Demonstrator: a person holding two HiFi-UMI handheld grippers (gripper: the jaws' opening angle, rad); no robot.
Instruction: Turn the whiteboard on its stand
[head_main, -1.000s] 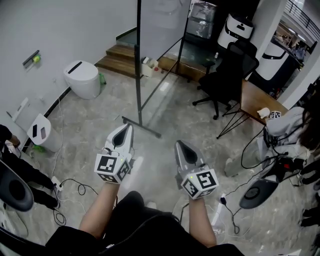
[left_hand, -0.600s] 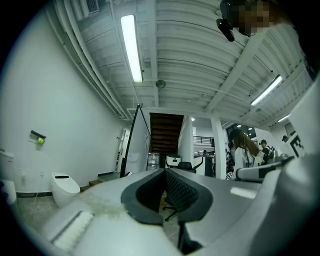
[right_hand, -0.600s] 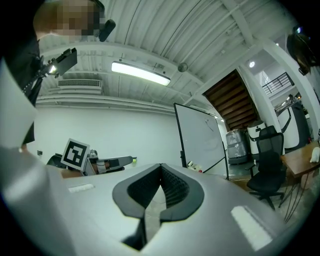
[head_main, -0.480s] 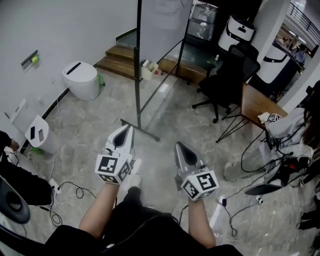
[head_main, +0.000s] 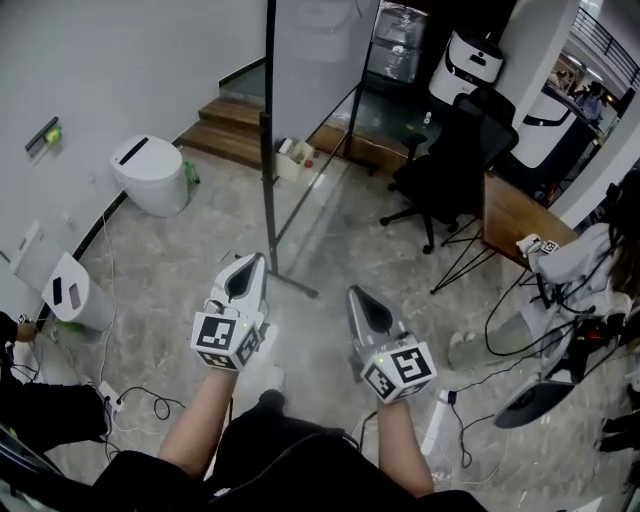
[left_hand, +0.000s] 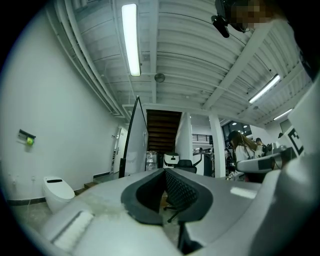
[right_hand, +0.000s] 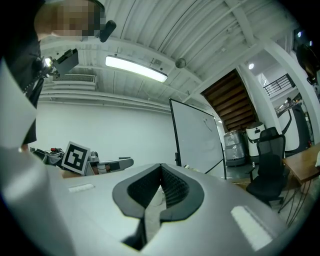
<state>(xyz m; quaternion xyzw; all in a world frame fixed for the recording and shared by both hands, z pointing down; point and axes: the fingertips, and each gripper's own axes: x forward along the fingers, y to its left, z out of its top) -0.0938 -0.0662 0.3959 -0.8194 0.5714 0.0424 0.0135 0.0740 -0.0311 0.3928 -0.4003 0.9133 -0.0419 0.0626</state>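
The whiteboard (head_main: 318, 50) stands upright ahead of me on a black frame, its near post (head_main: 268, 150) running down to a foot bar (head_main: 290, 283) on the floor. It also shows edge-on in the left gripper view (left_hand: 131, 146) and as a broad white panel in the right gripper view (right_hand: 197, 141). My left gripper (head_main: 258, 260) is shut and empty, its tip pointing at the foot bar, short of the post. My right gripper (head_main: 354, 292) is shut and empty too, to the right of the stand. Neither touches the board.
A white rounded bin (head_main: 148, 172) and a small white unit (head_main: 70, 290) stand by the left wall. Wooden steps (head_main: 232, 112) lie behind the board. A black office chair (head_main: 452, 160) and a wooden table (head_main: 515, 212) stand to the right. Cables (head_main: 150, 385) trail on the floor.
The whole view has moved forward: the stand's foot bar and post are nearer to the gripper tips. Both grippers keep their pose and stay shut.
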